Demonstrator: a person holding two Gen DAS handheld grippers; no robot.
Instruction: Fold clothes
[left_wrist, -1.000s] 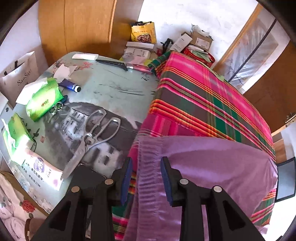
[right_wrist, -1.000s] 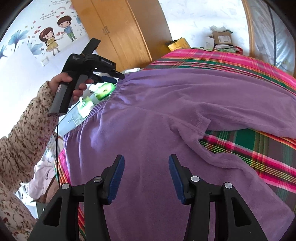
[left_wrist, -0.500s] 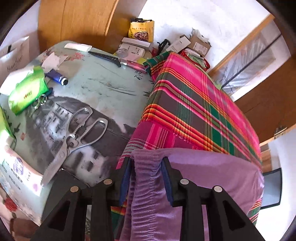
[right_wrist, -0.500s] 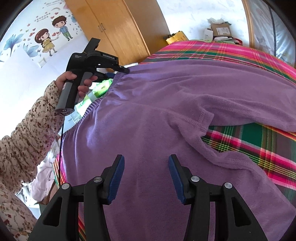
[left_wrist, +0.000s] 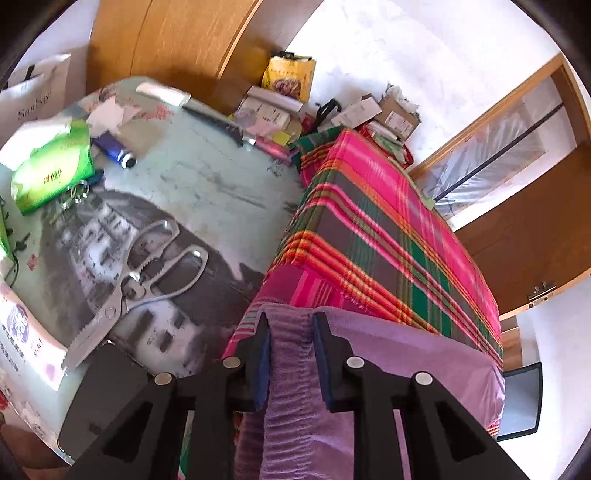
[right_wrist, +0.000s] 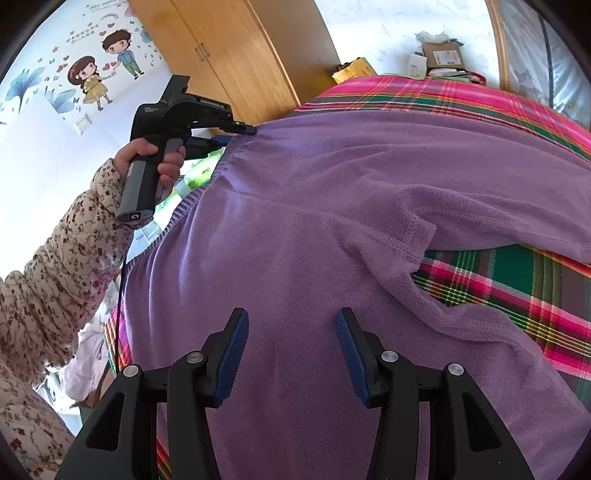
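Left wrist view:
Garment: purple trousers (left_wrist: 388, 354), soft fleece, lying on the checked cloth (left_wrist: 369, 229) at its near edge, the gathered waistband hanging over that edge.
Left gripper (left_wrist: 290, 354): jaws closing, with the ribbed waistband bunched between the blue pads (left_wrist: 263, 369); contact looks made, though how firm it is I cannot tell.
Beside it: kitchen scissors (left_wrist: 144, 269) on the printed tabletop (left_wrist: 207, 177), past the left edge of the cloth and well apart from the trousers.

Right wrist view:
Garment: trousers spread over most of the cloth, one leg folded across and showing its stitched hem (right_wrist: 410, 236) (the seam side faces up).
Right gripper (right_wrist: 291, 350): jaws wide apart, hovering above the flat middle of the fabric, nothing between them.
Left hand (right_wrist: 155, 158): grasps the other tool's handle at the far waistband corner.

Handling:
Weight: light, by the look of it.
Feel: limp and a little grippy, likely to sag and drag along the cloth when lifted.
Best hold: the thick elastic waistband, or a stitched hem; a flat single layer would be hard to pinch.
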